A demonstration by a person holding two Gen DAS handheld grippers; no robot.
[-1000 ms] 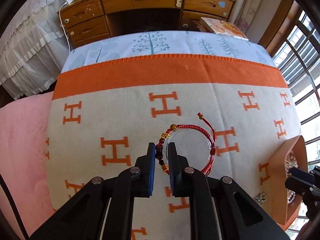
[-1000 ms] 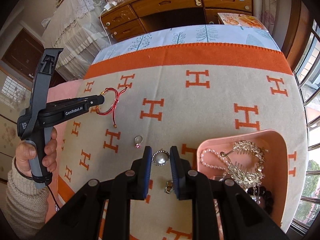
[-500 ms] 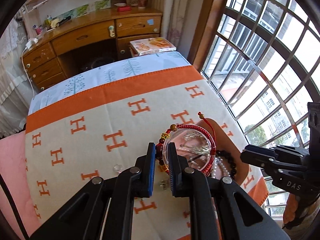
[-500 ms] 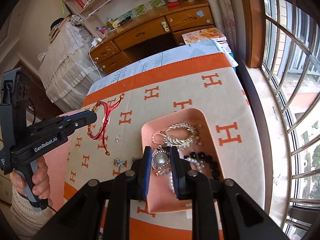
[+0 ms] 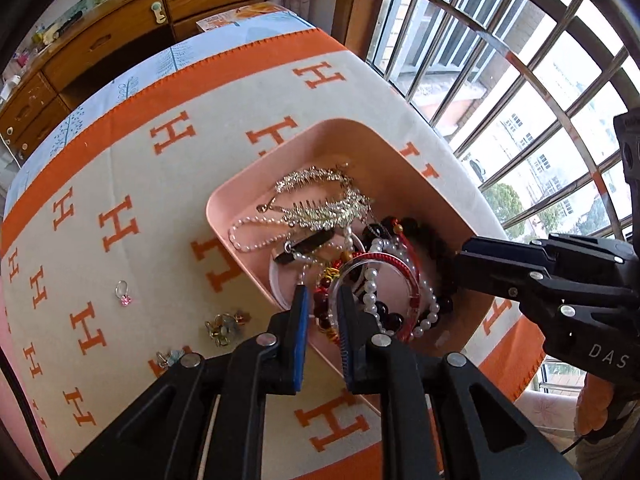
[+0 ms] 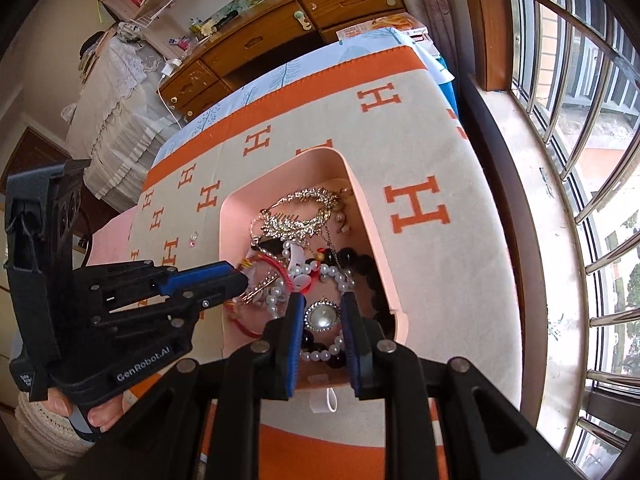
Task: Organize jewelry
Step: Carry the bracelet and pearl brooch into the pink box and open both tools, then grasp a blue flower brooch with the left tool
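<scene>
Blanket (image 5: 168, 184); tray (image 5: 400, 152) jewelry tangled, indistinct.

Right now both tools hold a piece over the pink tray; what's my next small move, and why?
Probably open the left tool: its red cord bracelet already hangs inside the pink tray, over the other jewelry. The right tool, gripping the pearl brooch, could release next.

I see my two grippers crowd the jewelry-packed pink tray (image 5: 224, 204); open blanket (image 5: 120, 168) lies left of it.

Matt pink plastic tray (image 5: 404, 160), woolly blanket (image 5: 132, 184), glossy pearls (image 5: 248, 240)
</scene>
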